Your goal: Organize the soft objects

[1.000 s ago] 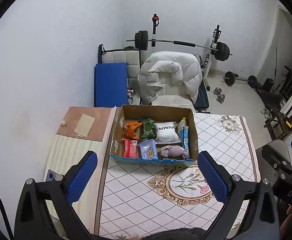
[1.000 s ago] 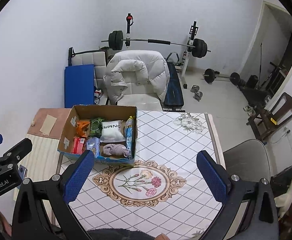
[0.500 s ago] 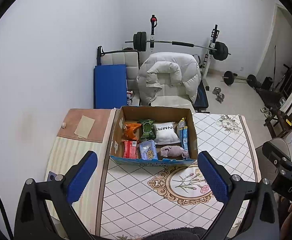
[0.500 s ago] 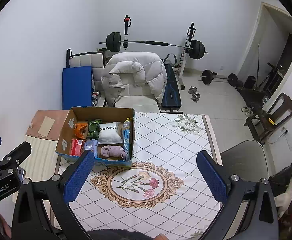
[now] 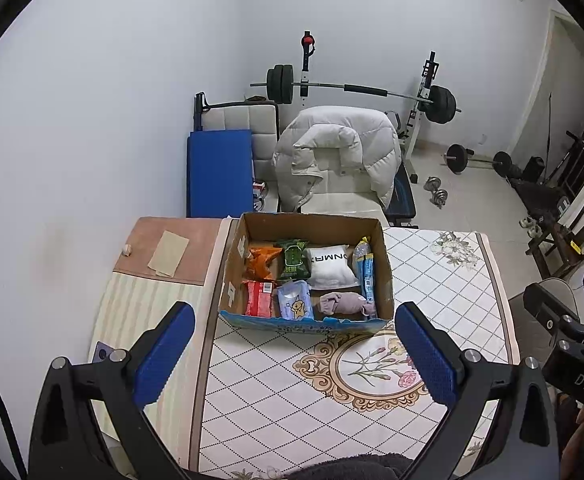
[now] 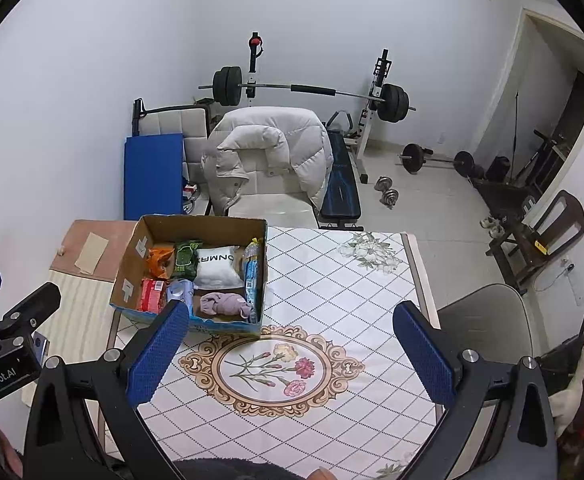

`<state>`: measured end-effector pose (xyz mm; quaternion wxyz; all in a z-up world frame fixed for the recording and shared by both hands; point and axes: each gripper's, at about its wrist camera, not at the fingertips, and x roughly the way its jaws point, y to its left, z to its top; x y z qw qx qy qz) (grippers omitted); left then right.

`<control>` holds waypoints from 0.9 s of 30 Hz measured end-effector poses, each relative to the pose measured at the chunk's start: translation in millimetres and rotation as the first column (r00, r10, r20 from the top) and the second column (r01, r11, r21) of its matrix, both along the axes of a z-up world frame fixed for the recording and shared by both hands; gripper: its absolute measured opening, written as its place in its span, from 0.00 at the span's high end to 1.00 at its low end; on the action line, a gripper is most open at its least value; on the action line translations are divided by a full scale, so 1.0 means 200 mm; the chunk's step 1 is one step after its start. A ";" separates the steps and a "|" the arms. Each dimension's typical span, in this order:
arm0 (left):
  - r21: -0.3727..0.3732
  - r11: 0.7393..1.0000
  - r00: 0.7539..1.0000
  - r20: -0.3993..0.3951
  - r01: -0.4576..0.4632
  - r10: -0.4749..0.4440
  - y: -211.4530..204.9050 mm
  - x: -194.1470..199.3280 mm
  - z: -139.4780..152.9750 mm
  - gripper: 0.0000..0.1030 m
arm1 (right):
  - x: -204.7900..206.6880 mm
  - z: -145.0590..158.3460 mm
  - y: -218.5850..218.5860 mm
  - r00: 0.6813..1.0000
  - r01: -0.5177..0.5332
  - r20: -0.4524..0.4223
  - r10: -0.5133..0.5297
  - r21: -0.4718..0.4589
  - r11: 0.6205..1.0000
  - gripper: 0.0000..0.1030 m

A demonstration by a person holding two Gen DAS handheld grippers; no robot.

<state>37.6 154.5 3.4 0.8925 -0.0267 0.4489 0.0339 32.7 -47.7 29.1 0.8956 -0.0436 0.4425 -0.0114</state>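
An open cardboard box (image 5: 386, 272) (image 6: 129, 276) stands on the patterned tablecloth. Inside lie a white pillow pack (image 5: 330, 266) (image 6: 216, 266), a mauve cloth bundle (image 5: 342, 304) (image 6: 225, 304), a green packet (image 5: 292, 260), an orange packet (image 5: 261, 262), a red packet (image 5: 257, 300), a light-blue tissue pack (image 5: 295, 306) and a blue tube pack (image 5: 366, 274). My left gripper (image 5: 294, 356) is open and empty, held high in front of the box. My right gripper (image 6: 289, 356) is open and empty, above the flower medallion, right of the box.
The table (image 6: 332, 280) has a bare wooden strip at its left (image 5: 151, 276). Behind it stand a chair with a white puffer jacket (image 5: 336, 152), a blue mat (image 5: 217, 172), a barbell rack (image 5: 356, 90) and dumbbells. A grey chair (image 6: 488, 320) is at the right.
Both grippers have drifted slightly; the box sits a little lower and nearer in both views. Both stay open and empty.
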 end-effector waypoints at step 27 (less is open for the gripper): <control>-0.002 1.000 1.000 0.016 -0.009 0.009 0.03 -0.01 0.01 0.00 | 0.00 0.02 -0.01 1.000 -0.006 0.001 0.006 0.001 1.000 0.00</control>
